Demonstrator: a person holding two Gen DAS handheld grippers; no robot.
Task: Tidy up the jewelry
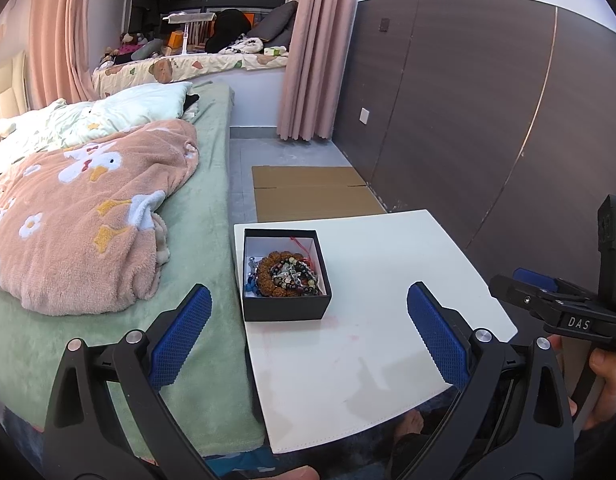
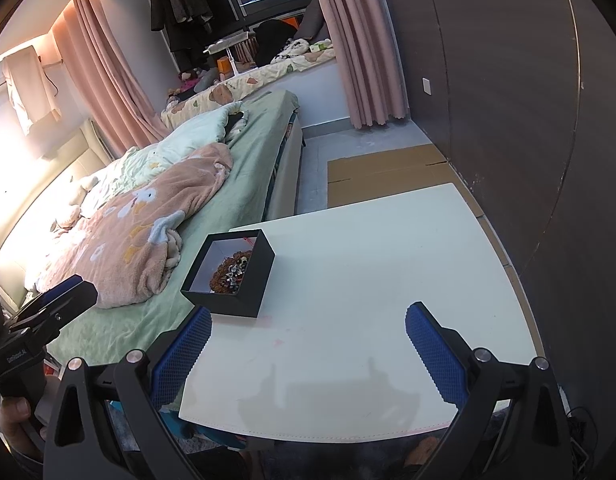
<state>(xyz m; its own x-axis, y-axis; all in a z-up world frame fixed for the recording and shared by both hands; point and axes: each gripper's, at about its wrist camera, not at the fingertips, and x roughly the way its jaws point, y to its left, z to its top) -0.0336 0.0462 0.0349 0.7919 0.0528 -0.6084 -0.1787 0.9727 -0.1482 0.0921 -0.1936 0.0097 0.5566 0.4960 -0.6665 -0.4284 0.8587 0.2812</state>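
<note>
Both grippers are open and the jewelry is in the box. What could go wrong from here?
1. The open black box sits near the white table's edge beside the bed; a nudge could push it off.
2. The beaded bracelets lie piled together, so lifting one may drag others out.

White table carries 1 black box.

Ahead of your right tool the desk lies bare; only the black jewelry box stands ahead-left, the bed beyond it.
</note>
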